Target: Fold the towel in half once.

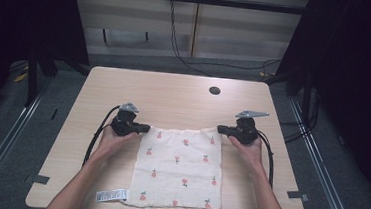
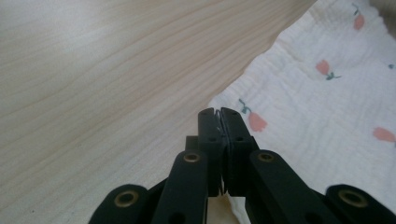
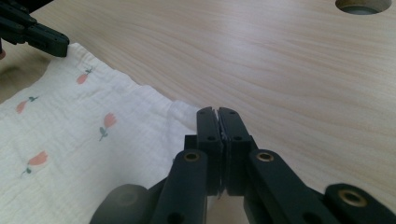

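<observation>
Left gripper (image 1: 144,128) and right gripper (image 1: 220,129), fingers pinching cloth (image 1: 178,166) far corners; bare tabletop (image 1: 174,93) beyond, cable hole (image 1: 214,91) well apart.

A: That cloth (image 1: 178,166) looks like soft crinkled cotton gauze, matt white, printed with small pink flowers.

B: And the table (image 1: 174,93) is pale wood-grain laminate, smooth, with a faint sheen.

A: Left gripper (image 2: 218,113) is matt black plastic with brass-coloured rivets.

B: The label (image 1: 111,195) looks papery, slightly glossy.
</observation>
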Action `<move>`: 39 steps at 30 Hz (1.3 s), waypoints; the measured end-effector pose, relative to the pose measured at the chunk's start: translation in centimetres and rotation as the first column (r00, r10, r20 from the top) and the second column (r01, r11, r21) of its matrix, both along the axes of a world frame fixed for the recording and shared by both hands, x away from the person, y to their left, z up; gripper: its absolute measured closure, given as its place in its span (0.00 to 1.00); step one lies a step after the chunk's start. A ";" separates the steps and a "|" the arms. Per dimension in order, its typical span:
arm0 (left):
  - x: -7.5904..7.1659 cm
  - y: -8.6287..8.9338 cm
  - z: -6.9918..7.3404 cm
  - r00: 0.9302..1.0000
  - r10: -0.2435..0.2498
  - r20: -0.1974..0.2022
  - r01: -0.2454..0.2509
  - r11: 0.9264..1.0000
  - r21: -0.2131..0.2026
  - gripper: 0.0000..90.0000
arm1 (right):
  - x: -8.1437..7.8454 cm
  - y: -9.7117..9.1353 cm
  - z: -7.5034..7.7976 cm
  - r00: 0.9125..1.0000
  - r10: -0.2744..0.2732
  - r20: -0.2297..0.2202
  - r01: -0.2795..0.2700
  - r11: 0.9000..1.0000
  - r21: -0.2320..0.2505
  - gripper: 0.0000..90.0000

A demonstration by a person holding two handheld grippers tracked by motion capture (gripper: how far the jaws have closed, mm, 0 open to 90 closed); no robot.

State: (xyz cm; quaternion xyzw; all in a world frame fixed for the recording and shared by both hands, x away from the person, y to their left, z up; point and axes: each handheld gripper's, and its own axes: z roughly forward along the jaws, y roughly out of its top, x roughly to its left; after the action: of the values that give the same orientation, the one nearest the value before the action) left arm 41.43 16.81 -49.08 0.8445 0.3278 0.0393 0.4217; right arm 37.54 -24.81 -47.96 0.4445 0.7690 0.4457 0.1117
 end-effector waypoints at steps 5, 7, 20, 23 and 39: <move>-1.0 0.2 1.1 1.000 -0.014 0.010 0.014 0.998 -0.057 0.98 | -0.4 -0.3 0.6 1.000 0.008 0.017 -0.008 1.000 0.000 0.98; -1.0 0.3 1.4 1.000 -0.007 0.013 0.008 0.997 -0.075 0.98 | -0.5 -0.4 0.8 1.000 0.002 0.019 -0.002 1.000 0.009 0.98; 0.4 0.8 3.1 0.998 -0.001 0.058 0.009 0.990 -0.138 0.98 | -0.1 -2.6 3.0 0.995 -0.032 0.092 0.022 0.994 0.104 0.99; 0.4 0.9 3.1 0.998 0.003 0.058 0.005 0.991 -0.136 0.98 | 0.0 -2.1 3.4 0.995 -0.016 0.103 0.005 0.995 0.101 0.99; -2.8 1.9 5.0 0.993 -0.006 0.116 0.023 0.989 -0.143 0.99 | -2.4 -2.6 6.0 0.991 0.035 0.131 -0.047 0.994 0.094 0.99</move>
State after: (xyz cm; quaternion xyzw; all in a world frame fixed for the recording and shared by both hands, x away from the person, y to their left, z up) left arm 38.67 18.73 -44.08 0.8105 0.2987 0.0611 0.5001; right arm 35.10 -27.40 -41.99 0.4038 0.7464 0.5127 0.1304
